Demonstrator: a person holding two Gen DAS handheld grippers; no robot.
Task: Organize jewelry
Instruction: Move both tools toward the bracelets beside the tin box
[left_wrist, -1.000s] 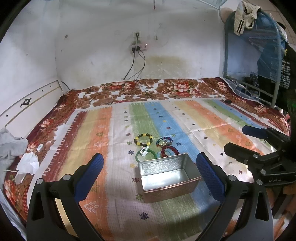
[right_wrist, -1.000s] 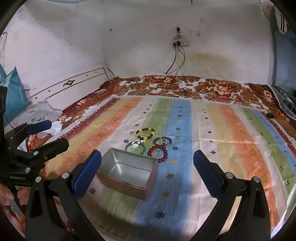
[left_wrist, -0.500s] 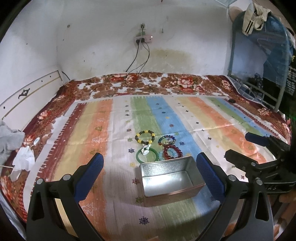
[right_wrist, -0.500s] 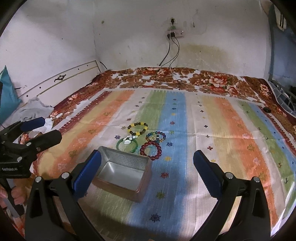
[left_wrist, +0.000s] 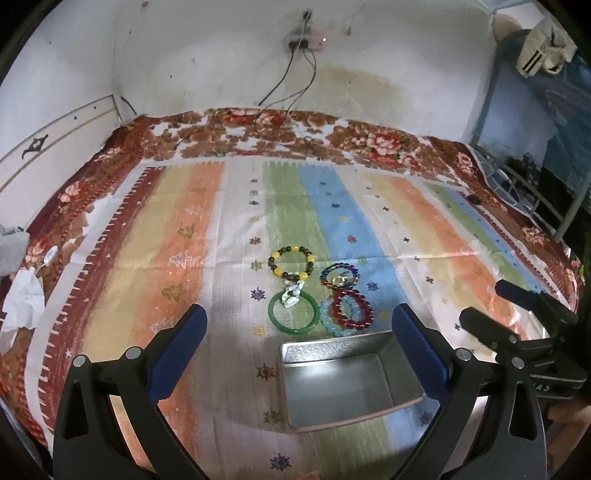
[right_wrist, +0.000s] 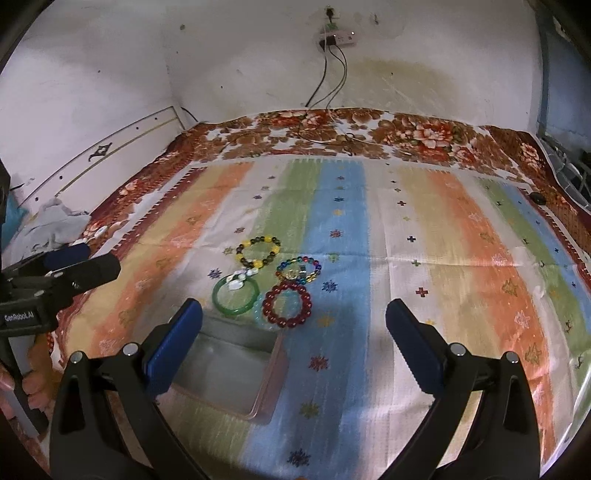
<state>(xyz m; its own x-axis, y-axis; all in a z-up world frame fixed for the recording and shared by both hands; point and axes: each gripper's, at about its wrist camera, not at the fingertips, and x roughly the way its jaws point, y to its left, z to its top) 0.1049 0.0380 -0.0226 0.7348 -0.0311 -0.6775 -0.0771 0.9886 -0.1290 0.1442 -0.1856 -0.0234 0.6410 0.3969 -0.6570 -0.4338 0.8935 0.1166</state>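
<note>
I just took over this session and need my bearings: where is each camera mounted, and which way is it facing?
Left wrist: on the left gripper, facing the wall over the striped cloth; its open fingers show, the right gripper at right.
Right wrist: on the right gripper, same heading, set further right; the left gripper and a hand at left.
Shared: metal tin, green bangle, red bead bracelet.

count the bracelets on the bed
5, all just beyond the tin: yellow-black beads farthest; multicolour beads to its right; green bangle nearest left; red beads nearest right, overlapping a pale blue one. More could hide underneath.
</note>
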